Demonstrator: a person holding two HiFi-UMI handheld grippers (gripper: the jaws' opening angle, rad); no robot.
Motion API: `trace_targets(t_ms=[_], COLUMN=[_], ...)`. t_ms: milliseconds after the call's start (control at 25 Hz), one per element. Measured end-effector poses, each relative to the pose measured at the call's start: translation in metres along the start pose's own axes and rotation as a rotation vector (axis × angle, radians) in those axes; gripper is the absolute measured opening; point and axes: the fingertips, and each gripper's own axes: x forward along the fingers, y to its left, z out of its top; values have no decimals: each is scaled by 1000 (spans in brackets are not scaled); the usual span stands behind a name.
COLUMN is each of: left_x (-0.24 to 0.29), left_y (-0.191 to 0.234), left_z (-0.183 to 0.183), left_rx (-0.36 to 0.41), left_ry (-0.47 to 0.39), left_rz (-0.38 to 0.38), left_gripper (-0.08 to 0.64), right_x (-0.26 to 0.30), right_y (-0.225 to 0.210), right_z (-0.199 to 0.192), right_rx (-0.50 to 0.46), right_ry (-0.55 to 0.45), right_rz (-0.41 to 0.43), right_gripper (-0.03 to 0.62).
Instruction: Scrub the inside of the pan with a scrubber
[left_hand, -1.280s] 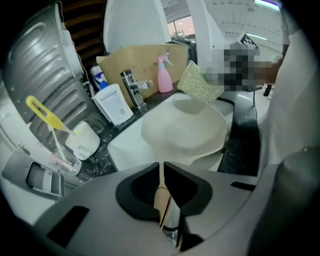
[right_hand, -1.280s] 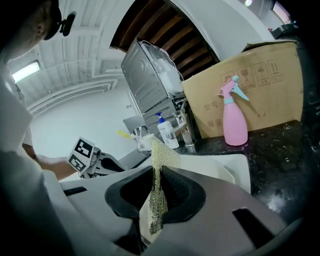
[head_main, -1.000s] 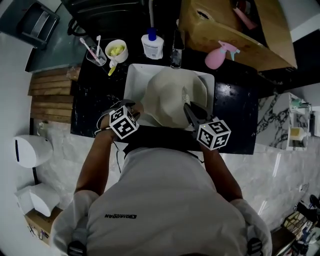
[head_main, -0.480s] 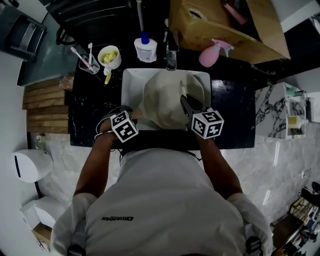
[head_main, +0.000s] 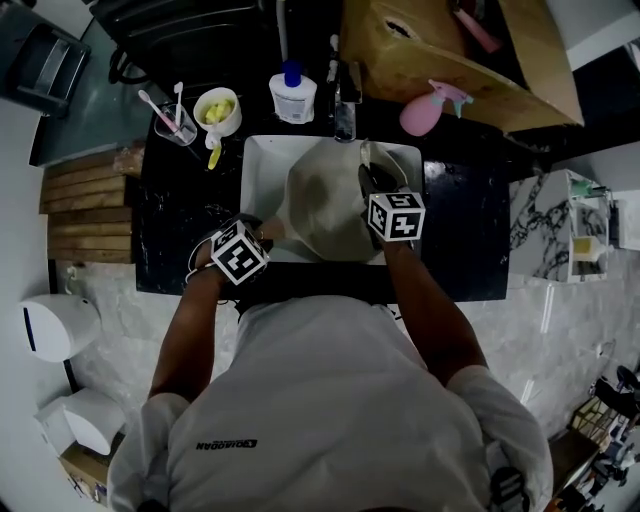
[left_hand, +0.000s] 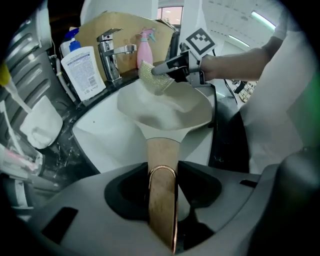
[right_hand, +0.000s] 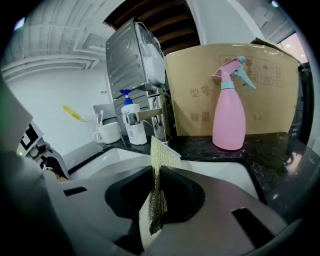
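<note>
A pale round pan (head_main: 330, 205) lies tilted in the white sink (head_main: 262, 160). Its wooden handle (left_hand: 162, 165) runs back between the jaws of my left gripper (left_hand: 162, 175), at the sink's near left corner (head_main: 262, 228). Those jaws have just eased slightly wider but still rest against both sides of the handle. My right gripper (head_main: 368, 178) is over the pan's far right rim, shut on a yellow-green mesh scrubber (right_hand: 161, 155). The left gripper view shows the scrubber (left_hand: 152, 76) just above the pan's far edge (left_hand: 165, 107); whether it touches I cannot tell.
A chrome faucet (head_main: 345, 110) stands behind the sink, a white soap bottle (head_main: 292, 95) to its left and a pink spray bottle (right_hand: 228, 110) to its right. A mug (head_main: 218, 110) and a toothbrush cup (head_main: 172, 120) sit far left. A cardboard box (head_main: 450, 50) fills the back.
My right gripper has carried the scrubber forward and down, from the pan's near right side to its far right rim. The left gripper has stayed at the handle.
</note>
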Motion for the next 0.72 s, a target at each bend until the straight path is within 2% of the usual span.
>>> trace_targets(t_ms=[240, 440, 720], left_x=[1, 1, 4], left_y=[0, 0, 1], left_z=[-2, -2, -4], left_rx=[-11, -13, -12], left_ry=[0, -6, 11], left_rz=[-11, -11, -21], left_gripper=[184, 183, 179], right_x=[34, 61, 88], right_y=[17, 10, 9], right_z=[-12, -22, -23], right_rx=[-91, -61, -40], right_ry=[55, 105, 110], right_rz=[43, 46, 72], right_gripper=[67, 67, 67])
